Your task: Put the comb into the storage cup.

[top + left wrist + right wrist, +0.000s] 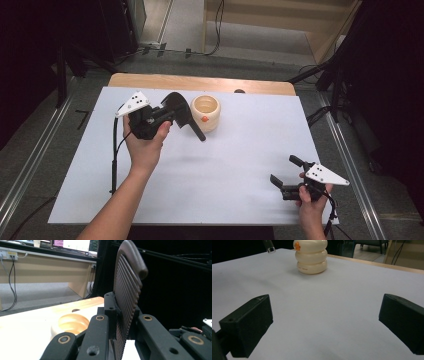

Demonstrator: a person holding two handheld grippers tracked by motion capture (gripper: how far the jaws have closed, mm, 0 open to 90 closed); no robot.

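Note:
A cream ringed cup point(206, 112) with an orange mark stands at the back middle of the white table point(225, 165). My left gripper point(172, 116) is held above the table just left of the cup, shut on a dark ribbed utensil point(181, 112). The utensil's handle slopes down across the front of the cup. In the left gripper view the ribbed blade point(126, 290) stands upright between the jaws of the left gripper point(120, 315), with the cup point(72, 323) behind. My right gripper point(285, 170) rests near the front right, open and holding nothing. The right gripper point(332, 325) faces the cup point(311, 256) from afar.
A wooden table edge point(200, 82) runs behind the white sheet. Cables and dark stands ring the table on the floor. The utensil's handle tip point(269, 246) shows left of the cup in the right gripper view.

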